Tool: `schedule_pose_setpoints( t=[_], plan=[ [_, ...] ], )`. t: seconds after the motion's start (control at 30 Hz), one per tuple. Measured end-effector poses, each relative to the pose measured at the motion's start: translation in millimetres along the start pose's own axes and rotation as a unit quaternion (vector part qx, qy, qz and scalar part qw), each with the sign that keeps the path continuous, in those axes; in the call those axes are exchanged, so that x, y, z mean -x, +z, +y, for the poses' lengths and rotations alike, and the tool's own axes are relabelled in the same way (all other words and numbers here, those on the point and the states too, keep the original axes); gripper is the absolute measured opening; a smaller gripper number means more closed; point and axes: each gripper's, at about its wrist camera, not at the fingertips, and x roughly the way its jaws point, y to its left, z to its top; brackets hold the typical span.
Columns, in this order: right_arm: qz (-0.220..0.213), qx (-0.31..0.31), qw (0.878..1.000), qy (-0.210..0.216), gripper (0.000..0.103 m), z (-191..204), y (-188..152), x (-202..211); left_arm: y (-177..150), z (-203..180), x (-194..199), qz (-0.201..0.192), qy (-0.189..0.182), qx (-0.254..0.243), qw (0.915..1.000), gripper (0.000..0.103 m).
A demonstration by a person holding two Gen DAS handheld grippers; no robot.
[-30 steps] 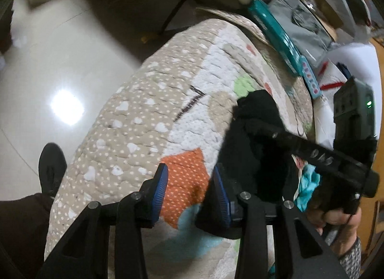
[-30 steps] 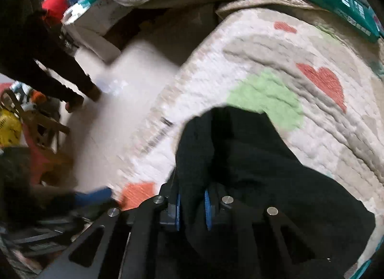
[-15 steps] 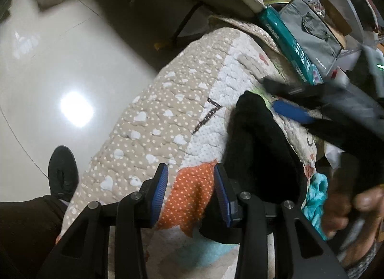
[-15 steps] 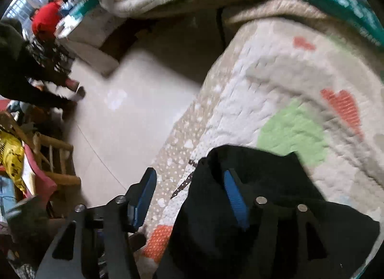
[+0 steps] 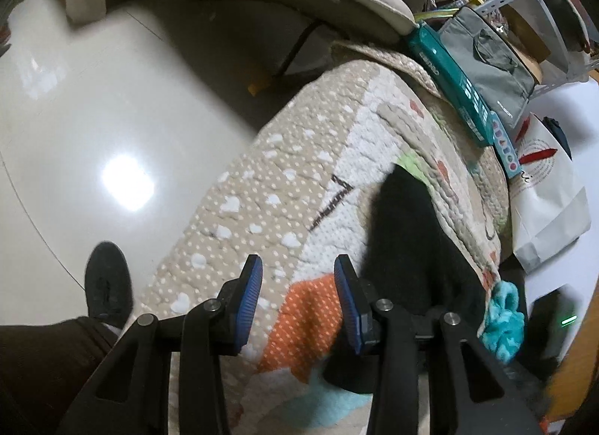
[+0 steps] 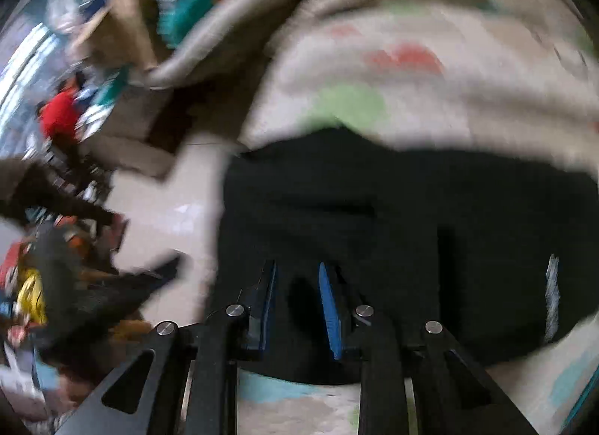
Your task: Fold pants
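The black pants point(image 5: 408, 232) lie bunched on a patchwork quilt point(image 5: 284, 187), to the right of my left gripper point(image 5: 297, 279). That gripper hovers open over an orange patch with only quilt between its blue pads point(image 5: 250, 298); its right finger sits beside the pants' near edge. In the blurred right wrist view my right gripper point(image 6: 297, 296) is low over the pants point(image 6: 411, 202). Its jaws are closing and a narrow gap still shows between the blue pads point(image 6: 329, 307). Dark cloth lies under that gap; I cannot tell whether a fold is inside it.
The quilt's left edge drops to a shiny tiled floor point(image 5: 93, 116), where a person's dark shoe point(image 5: 108, 281) stands. A teal box point(image 5: 449, 82), a grey bag point(image 5: 490, 60) and a white paper bag point(image 5: 546, 202) crowd the far right. A teal cloth point(image 5: 501, 322) lies by the pants.
My right gripper let go of the pants, opened wide, swung across them and out of the middle of the left view, and has narrowed again. The left gripper stayed put, tilting slightly.
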Motion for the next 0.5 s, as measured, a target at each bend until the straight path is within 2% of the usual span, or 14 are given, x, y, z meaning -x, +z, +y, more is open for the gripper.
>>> schedule_pose_setpoints(
  t=[0.03, 0.1, 0.17, 0.2, 0.23, 0.3, 0.37, 0.4, 0.47, 0.5],
  plan=[
    [0.006, -0.017, 1.0, -0.017, 0.026, -8, -5, -8, 1, 0, 1, -0.004, 0.001, -0.003, 1.0, 0.039],
    [-0.014, -0.053, 0.998, 0.011, 0.027, -24, -15, 0, 3, -1, 2, -0.01, 0.002, -0.02, 0.9998, 0.039],
    [-0.046, -0.085, 0.994, 0.052, 0.035, -38, -25, 27, 3, -11, 1, -0.009, 0.009, -0.056, 0.9983, 0.039],
    [-0.082, -0.107, 0.988, 0.07, 0.048, -52, -35, 48, 2, -20, 3, -0.004, 0.013, -0.08, 0.9967, 0.039],
    [-0.104, -0.123, 0.984, 0.071, 0.062, -64, -42, 62, 2, -30, 4, 0.0, 0.011, -0.098, 0.9952, 0.039],
    [-0.154, -0.165, 0.972, 0.061, 0.069, -96, -62, 86, 0, -59, 11, 0.005, -0.008, -0.135, 0.9908, 0.039],
    [-0.171, -0.202, 0.963, 0.041, 0.069, -128, -77, 94, -6, -104, 14, 0.01, -0.018, -0.201, 0.9795, 0.046],
    [-0.173, -0.228, 0.958, 0.024, 0.07, -147, -85, 93, -11, -133, 13, 0.015, -0.013, -0.247, 0.9688, 0.052],
    [-0.18, -0.257, 0.949, 0.023, 0.07, -164, -94, 91, -26, -192, -1, 0.037, -0.007, -0.333, 0.9422, 0.054],
    [-0.182, -0.276, 0.943, 0.029, 0.07, -175, -97, 87, -36, -222, -13, 0.052, -0.015, -0.369, 0.928, 0.055]
  ],
)
